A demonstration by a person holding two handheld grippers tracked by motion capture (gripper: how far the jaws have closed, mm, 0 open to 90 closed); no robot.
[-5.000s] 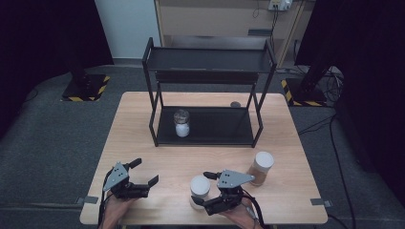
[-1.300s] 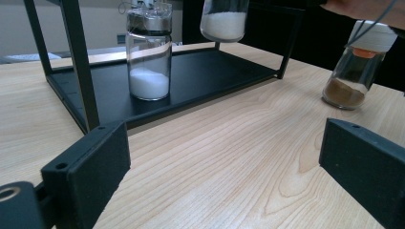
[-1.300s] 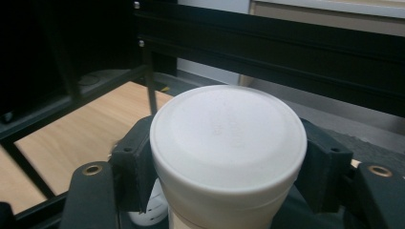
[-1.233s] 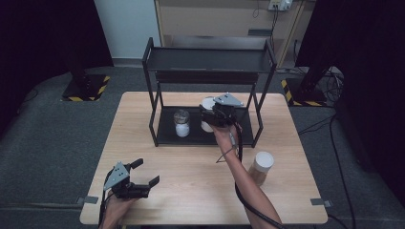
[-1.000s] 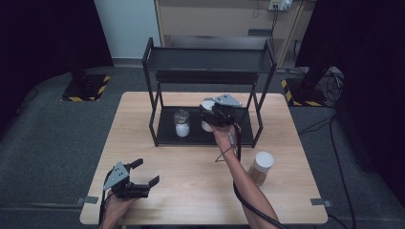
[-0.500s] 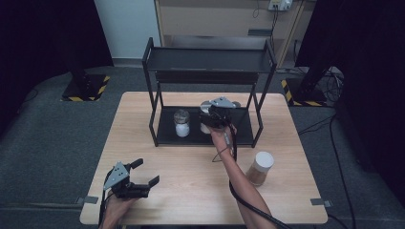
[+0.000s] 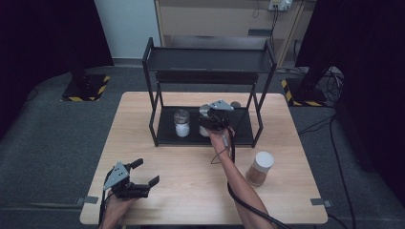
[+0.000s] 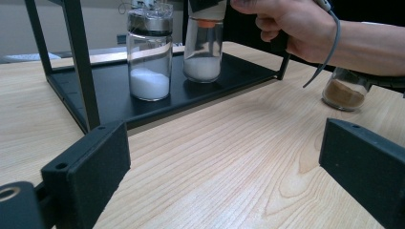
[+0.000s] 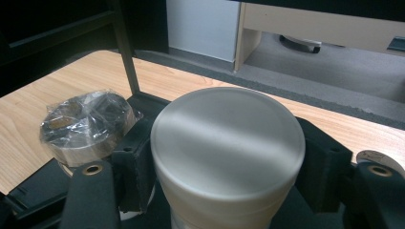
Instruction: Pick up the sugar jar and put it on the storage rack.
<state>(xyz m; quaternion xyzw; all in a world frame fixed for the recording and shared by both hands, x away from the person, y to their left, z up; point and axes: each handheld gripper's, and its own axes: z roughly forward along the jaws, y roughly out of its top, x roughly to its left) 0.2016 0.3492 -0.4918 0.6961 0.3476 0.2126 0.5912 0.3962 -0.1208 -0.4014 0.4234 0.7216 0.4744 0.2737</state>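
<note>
The right hand-held gripper (image 7: pixel 208 125) reaches under the top of the black rack (image 7: pixel 208 61) and is clamped on a jar with a white lid (image 9: pixel 228 143), both black jaws pressed against its cap from either side. In the left gripper view this jar (image 8: pixel 204 47) stands upright on the rack's lower shelf (image 8: pixel 229 71), its base on or just at the shelf surface; I cannot tell which. White powder fills its bottom part. Just beside it stands a second jar of white powder (image 8: pixel 149 52), with a shiny wrapped lid, close but not touching.

The left hand-held gripper (image 7: pixel 141 177) rests near the front edge of the table (image 7: pixel 286 191), well apart from the rack, its jaws spread wide with nothing between them. A jar of brown powder (image 7: pixel 260 168) stands on the table in front of the rack on the right, free of both grippers.
</note>
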